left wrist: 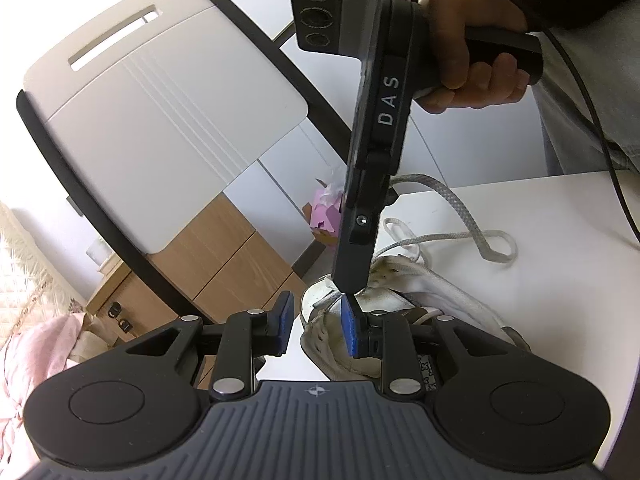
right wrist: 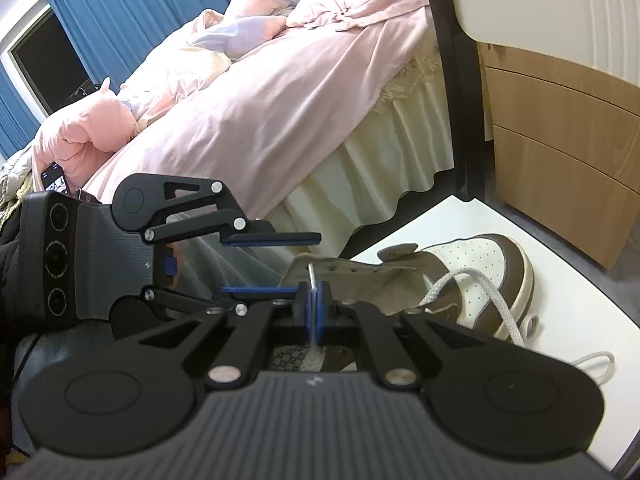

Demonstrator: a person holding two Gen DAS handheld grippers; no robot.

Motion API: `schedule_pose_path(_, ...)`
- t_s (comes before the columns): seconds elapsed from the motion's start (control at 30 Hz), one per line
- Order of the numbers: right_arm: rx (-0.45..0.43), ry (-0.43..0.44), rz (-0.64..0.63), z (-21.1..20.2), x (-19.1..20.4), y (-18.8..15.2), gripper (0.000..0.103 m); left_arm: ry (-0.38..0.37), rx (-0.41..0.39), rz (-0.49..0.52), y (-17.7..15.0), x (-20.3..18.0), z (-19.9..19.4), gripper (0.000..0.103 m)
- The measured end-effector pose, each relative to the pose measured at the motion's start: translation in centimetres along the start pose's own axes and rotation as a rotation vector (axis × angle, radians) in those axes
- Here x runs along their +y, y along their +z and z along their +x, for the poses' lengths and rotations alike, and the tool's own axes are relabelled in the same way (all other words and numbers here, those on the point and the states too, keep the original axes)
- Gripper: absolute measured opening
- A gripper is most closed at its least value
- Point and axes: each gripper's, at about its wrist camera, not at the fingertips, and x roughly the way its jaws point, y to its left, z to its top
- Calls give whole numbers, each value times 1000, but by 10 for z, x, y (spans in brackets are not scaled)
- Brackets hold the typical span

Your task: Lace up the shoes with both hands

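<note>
Closest to the lens in the right wrist view, the right gripper (right wrist: 313, 312) had its blue pads pressed flat together on the lace (right wrist: 472, 288), whose stiff tip stood up just beyond them like a needle, long axis running away from the jaws toward the shoe's collar. Directly ahead of that tip, and very near it, lay the eyelet row of the shoe (right wrist: 480, 280), a white and brown sneaker on the white table (right wrist: 472, 216) with its toe pointing far right and its opening turned toward the grippers. From the left, the left gripper (right wrist: 272, 262) reached in with its jaws standing partly apart; nothing showed between them, and its lower finger sat just beside the clamped tip. Seen from the left wrist, the left gripper (left wrist: 316, 328) framed the shoe's tongue edge, with the right gripper (left wrist: 350, 286) coming down from above, nose almost touching the left's right pad. Slack lace (left wrist: 480, 236) looped loosely over the far side of the shoe (left wrist: 400, 308). Judging by this, the right hand was nearer the eyelet, and the left was placed to receive the tip.
</note>
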Motion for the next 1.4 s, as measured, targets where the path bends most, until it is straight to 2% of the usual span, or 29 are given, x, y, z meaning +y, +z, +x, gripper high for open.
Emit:
schedule_pose_path(0.17,-29,18,17,-4,-1,1,4,-18,-3,5,0,4,3,24)
schedule_pose_path(0.43,-79,56,76,-11,-7,3,4,-55,1,-15,-3,4,4,3)
schedule_pose_path(0.63,-113,17,82,-16,-11,5,8,-70,15,-33,-4,7,5,3)
schedule_pose_path(0.73,-133,-24,3,-21,-3,6,8,-65,18,-32,-4,9,6,3)
schedule_pose_path(0.83,-121,-38,-113,-20,13,7,9,-60,16,-22,-4,8,6,3)
schedule_pose_path(0.9,-96,-40,-128,-16,18,8,13,-57,13,-14,-4,6,5,3)
schedule_pose_path(1.03,-21,-84,-149,-5,22,9,15,-51,7,-6,-3,5,6,3)
schedule_pose_path(1.23,7,-51,-91,1,17,7,14,-47,5,-5,-5,3,5,3)
schedule_pose_path(1.3,4,-29,-67,1,15,7,5,-41,5,-7,-6,4,5,3)
schedule_pose_path(1.4,-7,-14,-12,0,11,6,4,-24,13,-27,-6,5,4,6)
